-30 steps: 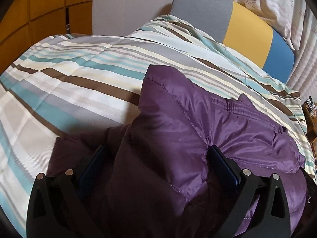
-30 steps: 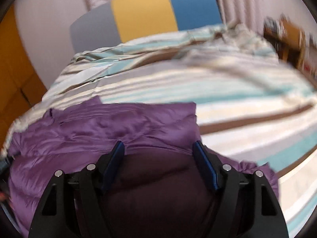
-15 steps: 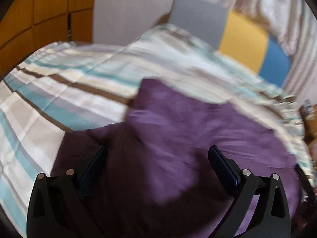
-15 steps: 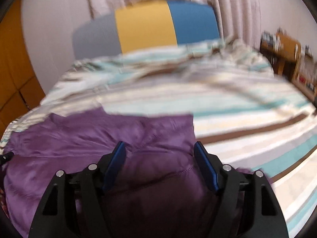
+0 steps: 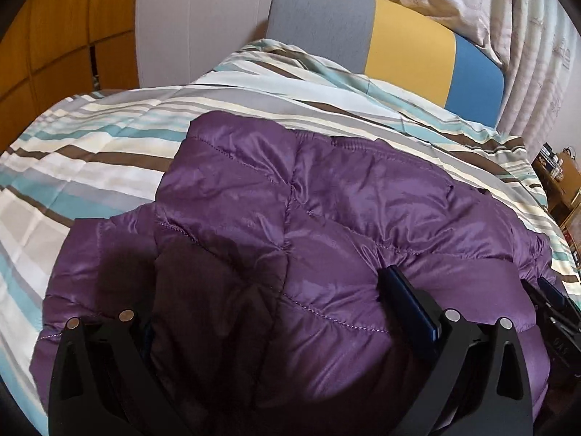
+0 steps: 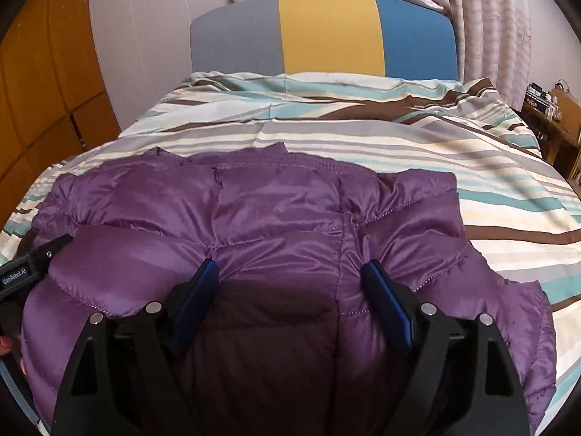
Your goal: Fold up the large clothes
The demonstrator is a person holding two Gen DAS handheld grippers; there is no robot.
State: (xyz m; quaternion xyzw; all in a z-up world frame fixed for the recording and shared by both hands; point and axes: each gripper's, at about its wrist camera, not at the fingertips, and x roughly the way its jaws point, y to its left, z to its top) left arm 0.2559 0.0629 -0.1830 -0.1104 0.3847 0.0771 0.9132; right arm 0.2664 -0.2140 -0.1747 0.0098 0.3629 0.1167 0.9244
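Note:
A purple quilted puffer jacket (image 5: 297,218) lies folded on the striped bed; it also shows in the right wrist view (image 6: 276,207). My left gripper (image 5: 268,312) hovers wide open over the jacket's near left part; its left finger is hidden by a raised fold. My right gripper (image 6: 290,298) is wide open over the jacket's near middle, with the fabric bulging between the blue pads (image 6: 388,301). Neither grips the cloth. The right gripper shows at the right edge of the left wrist view (image 5: 555,301), and the left gripper at the left edge of the right wrist view (image 6: 32,261).
The striped duvet (image 6: 399,138) covers the bed. A grey, yellow and blue headboard (image 6: 326,32) stands at the far end. Orange cabinets (image 5: 47,36) are on the left. Curtains (image 6: 490,18) and a wooden shelf (image 6: 555,116) are on the right.
The raised fold of the jacket has come down flat onto the jacket. Both grippers have stayed open and pulled back a little, so more of the bed shows.

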